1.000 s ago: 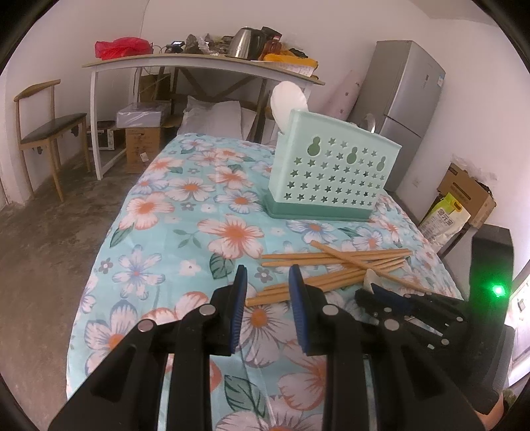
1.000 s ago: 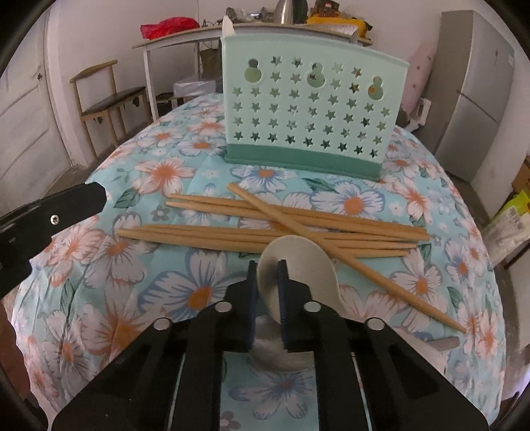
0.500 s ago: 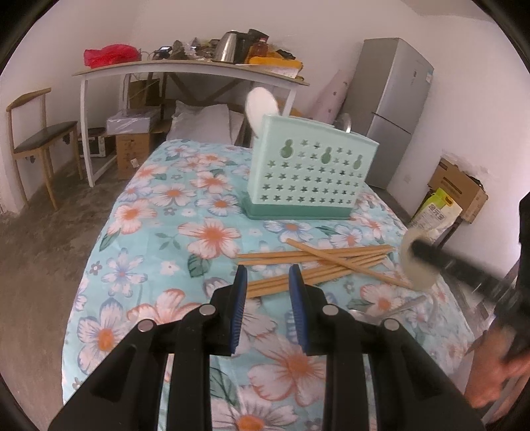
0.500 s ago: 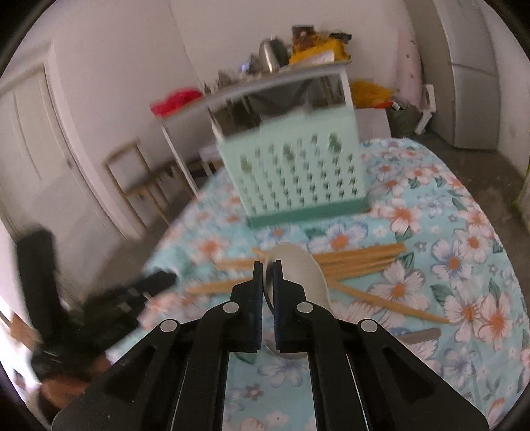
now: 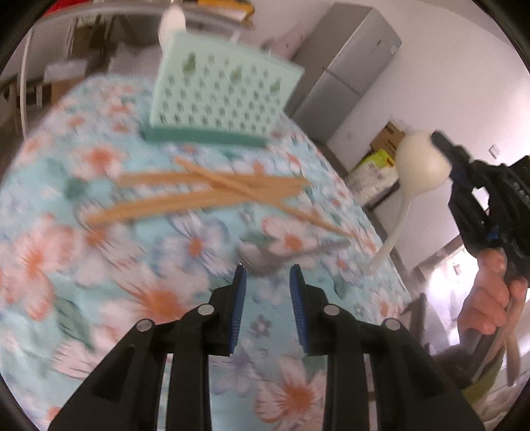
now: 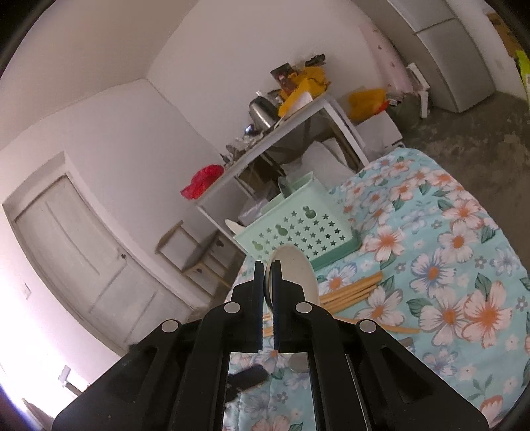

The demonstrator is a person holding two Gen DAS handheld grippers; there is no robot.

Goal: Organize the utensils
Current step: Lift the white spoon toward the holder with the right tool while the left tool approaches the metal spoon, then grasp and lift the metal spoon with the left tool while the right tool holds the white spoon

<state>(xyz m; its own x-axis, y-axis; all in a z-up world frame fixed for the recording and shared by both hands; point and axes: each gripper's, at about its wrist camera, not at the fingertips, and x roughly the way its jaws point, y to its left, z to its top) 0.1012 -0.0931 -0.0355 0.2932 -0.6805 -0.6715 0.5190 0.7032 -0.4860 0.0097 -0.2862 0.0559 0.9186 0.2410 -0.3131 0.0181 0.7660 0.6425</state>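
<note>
My right gripper point(image 6: 269, 265) is shut on the bowl of a white ceramic spoon point(image 6: 294, 272) and holds it in the air; in the left wrist view the spoon point(image 5: 420, 165) hangs handle-down at the right, above the table edge. My left gripper point(image 5: 265, 275) is open and empty, low over the floral tablecloth, just short of a metal spoon point(image 5: 265, 258). Several wooden chopsticks point(image 5: 212, 189) lie in a loose pile behind it. The mint green utensil basket point(image 5: 222, 96) stands at the far side; it also shows in the right wrist view point(image 6: 298, 232).
The floral-cloth table point(image 5: 99, 252) drops off at the right edge. A white spoon point(image 5: 170, 21) stands in the basket. A grey fridge point(image 5: 344, 76) and cardboard boxes point(image 5: 387, 139) stand at right. A cluttered white table point(image 6: 291, 122), a chair point(image 6: 185, 245) and a door point(image 6: 76, 252) lie beyond.
My right gripper has lifted the white spoon off the table and swung it up and right. My left gripper has moved forward and right, toward the metal spoon; its view is blurred.
</note>
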